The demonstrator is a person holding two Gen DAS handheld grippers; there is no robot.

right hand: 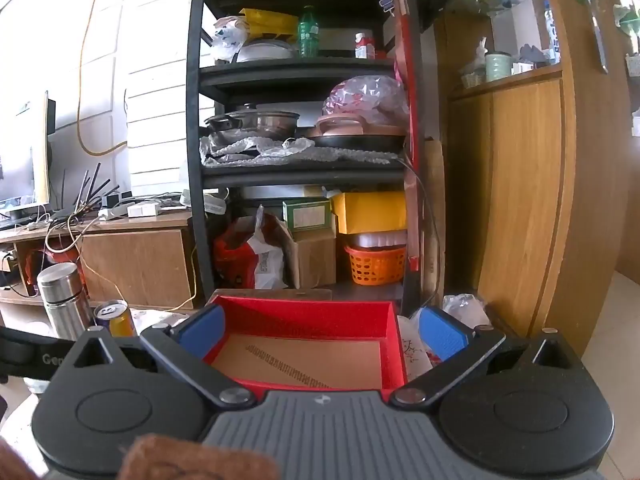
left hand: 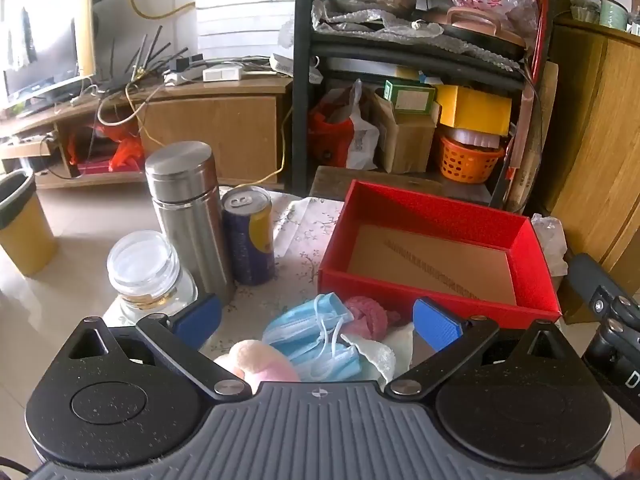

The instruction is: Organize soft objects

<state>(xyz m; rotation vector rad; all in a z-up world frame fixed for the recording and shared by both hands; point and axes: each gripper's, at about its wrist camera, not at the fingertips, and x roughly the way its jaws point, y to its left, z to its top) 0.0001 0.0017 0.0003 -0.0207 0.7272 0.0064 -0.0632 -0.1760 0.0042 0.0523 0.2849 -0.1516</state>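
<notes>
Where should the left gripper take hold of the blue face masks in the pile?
Grip the bunched pleated middle of the blue face masks, coming down from above with the open left gripper. The white ear loops lie loose on top and would probably slip; the folded body offers a thicker, softer bite.

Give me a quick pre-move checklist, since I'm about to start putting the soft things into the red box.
1. Left gripper open: ok.
2. Right gripper open and holding nothing: ok.
3. Red box empty, ready to fill: ok.
4. Blue masks between the left jaws, not yet gripped: ok.
5. Steel flask, can, glass jar stand left of the pile: ok.
6. Mask loops snagged on pink knit piece: cannot tell.
</notes>
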